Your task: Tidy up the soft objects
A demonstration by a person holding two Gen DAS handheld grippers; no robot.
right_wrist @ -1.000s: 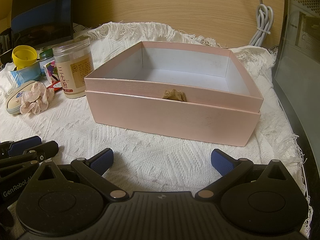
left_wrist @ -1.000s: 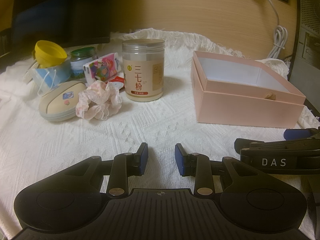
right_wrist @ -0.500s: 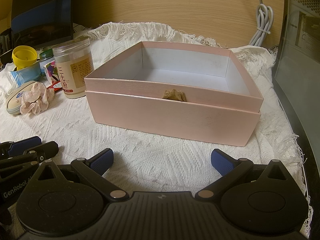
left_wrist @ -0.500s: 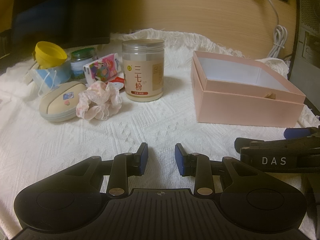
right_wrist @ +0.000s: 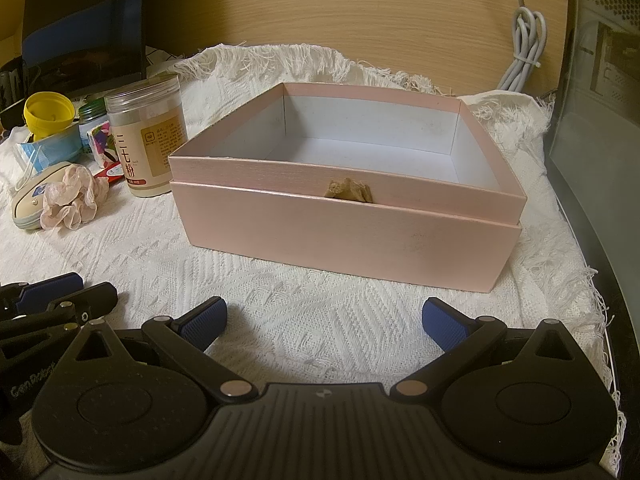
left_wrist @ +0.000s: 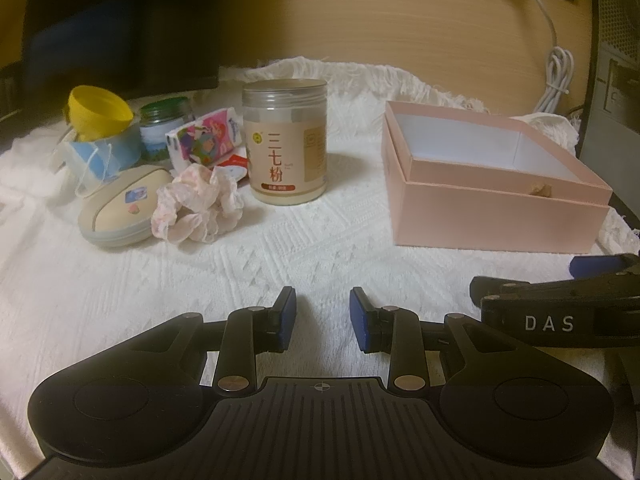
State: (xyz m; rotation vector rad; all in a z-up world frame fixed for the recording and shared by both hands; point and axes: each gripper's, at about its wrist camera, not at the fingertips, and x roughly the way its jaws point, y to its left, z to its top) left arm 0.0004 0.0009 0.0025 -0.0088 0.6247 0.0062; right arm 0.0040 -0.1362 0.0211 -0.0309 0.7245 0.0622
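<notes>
Nearest, in the left wrist view: left claw [left_wrist: 322, 316] over bare white cloth [left_wrist: 280, 248], jaws part open with a narrow gap, nothing between the blue pads, nothing touched. Right claw [right_wrist: 324, 322] in its own view: jaws spread wide, empty, only cloth beneath and between. Side by side, both low over the bench, each poking into the edge of the other's view.

Step in hand, by the look of it: the very start, before any pick. No soft thing gripped, none in the box.

Farther out, left of centre: pink scrunchie [left_wrist: 198, 206], crumpled on the cloth, leaning against a beige case [left_wrist: 120, 208] and just in front of a tissue pack [left_wrist: 206, 140]. Beside it to the right, a tall jar [left_wrist: 286, 144] with a clear lid. Behind the case, a blue mask [left_wrist: 100, 156] with loose ear loops under a yellow cup [left_wrist: 98, 114]; a small green-lidded jar [left_wrist: 164, 132] behind that.

To the right: open pink box [right_wrist: 348, 220], white inside, apparently empty, a tan tab on its front wall. Well apart from the scrunchie, jar between the two.

Next move, likely: left claw forward and to the left toward the scrunchie, jaws wider first, since the present gap looks too narrow for the bunched fabric. Care needed beside the case and jar. Then across to the box.
</notes>
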